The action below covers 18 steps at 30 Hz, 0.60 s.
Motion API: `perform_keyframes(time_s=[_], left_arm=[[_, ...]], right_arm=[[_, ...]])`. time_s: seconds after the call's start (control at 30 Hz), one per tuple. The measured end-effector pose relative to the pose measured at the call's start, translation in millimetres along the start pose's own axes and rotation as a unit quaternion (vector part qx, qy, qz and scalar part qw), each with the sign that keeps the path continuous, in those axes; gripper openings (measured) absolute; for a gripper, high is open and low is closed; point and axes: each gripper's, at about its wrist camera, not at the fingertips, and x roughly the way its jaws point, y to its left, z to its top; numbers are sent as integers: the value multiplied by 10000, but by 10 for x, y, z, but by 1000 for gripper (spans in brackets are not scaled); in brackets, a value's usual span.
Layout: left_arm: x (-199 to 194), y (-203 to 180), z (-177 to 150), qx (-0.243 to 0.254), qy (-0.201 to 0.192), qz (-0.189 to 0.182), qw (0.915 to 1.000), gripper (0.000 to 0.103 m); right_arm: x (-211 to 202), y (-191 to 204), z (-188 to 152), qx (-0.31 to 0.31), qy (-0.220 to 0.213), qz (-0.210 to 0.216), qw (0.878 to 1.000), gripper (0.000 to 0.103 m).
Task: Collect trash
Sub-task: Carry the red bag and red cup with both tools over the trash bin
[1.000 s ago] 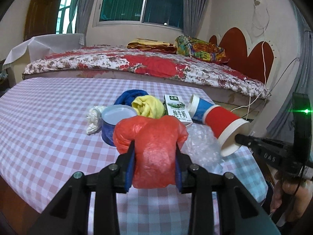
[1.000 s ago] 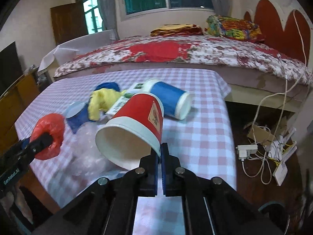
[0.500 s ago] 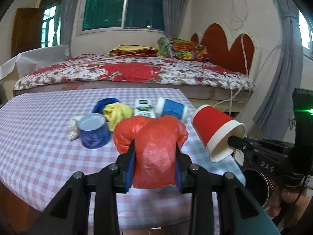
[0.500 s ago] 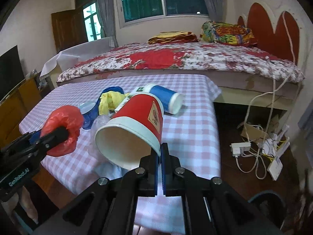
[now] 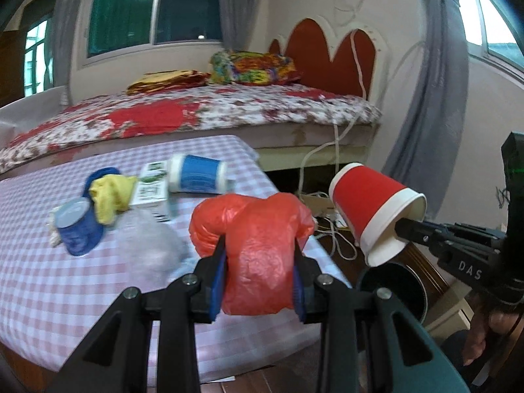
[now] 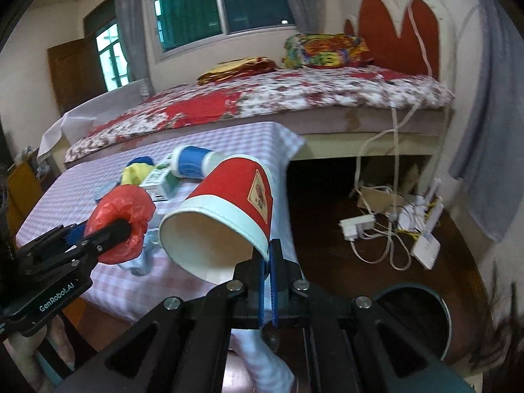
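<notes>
My left gripper [image 5: 258,262] is shut on a crumpled red plastic bag [image 5: 252,245], held off the table's right corner; the same bag [image 6: 122,219] shows at the left of the right wrist view. My right gripper [image 6: 268,255] is shut on the rim of a red paper cup [image 6: 226,216], tipped with its mouth toward the camera. That cup [image 5: 373,203] hangs above a dark round bin [image 5: 393,285] on the floor, whose mouth [image 6: 416,314] sits low right. A blue cup [image 5: 196,173], a milk carton [image 5: 150,190], yellow [image 5: 109,196] and clear plastic [image 5: 154,249], and a blue tub [image 5: 78,226] lie on the checked table [image 5: 49,281].
A bed [image 5: 196,111] with a floral cover runs behind the table. Cables, a power strip [image 6: 357,224] and a white router [image 6: 425,249] lie on the dark wooden floor to the right. A grey curtain [image 5: 422,91] hangs at the right wall.
Both grippers have swung right, off the table toward the floor beside it, carrying the red bag and the red cup. The dark bin has come into view below them.
</notes>
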Motion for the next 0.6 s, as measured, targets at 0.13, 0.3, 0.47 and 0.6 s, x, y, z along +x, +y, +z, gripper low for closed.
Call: perform_keyframes(time_s=[0.13,0.3,0.47,0.6], left_arm=[[90,-216,12,164,64,-180,9997,35],[187,-443,23,340,150,-391,9985,35],[283,-685,10,535,240,-622,9963,35],[370,-893,-47,696,359,-835,9934,35]], right_arm=[[-83,-222,-62,152,-2,-177,9997,3],[-185,-503,-140,359,-1,-397,9986,3],[-261,-787,-278,536,74,-660,9964,3],[-320,-1027,-412,669,186,-884,9937,3]])
